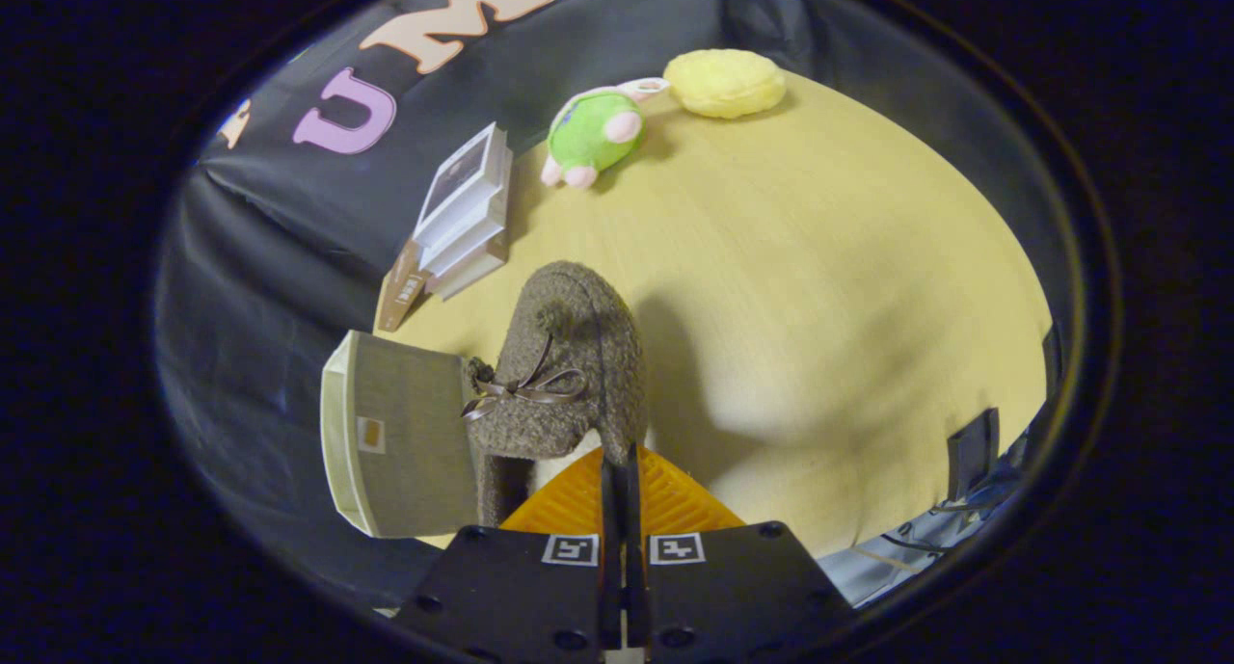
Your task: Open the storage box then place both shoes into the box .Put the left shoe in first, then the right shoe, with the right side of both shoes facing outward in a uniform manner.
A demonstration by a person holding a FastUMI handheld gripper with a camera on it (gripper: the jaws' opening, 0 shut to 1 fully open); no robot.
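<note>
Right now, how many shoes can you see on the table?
1. A fuzzy grey-brown shoe with a ribbon bow hangs just ahead of the gripper, whose fingers pinch its rim, beside the pale storage box. The other shoe may be hidden, perhaps in the box.

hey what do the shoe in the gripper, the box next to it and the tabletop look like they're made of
Shoe, held by the gripper: nubby brown fabric, probably fleece or bouclé, going by its curly matte pile; the bow looks like satin ribbon. Box: apparently fabric-covered board, flat, matte, beige-grey. Table: pale wood or wood-look laminate, faint grain, smooth low sheen.
</note>
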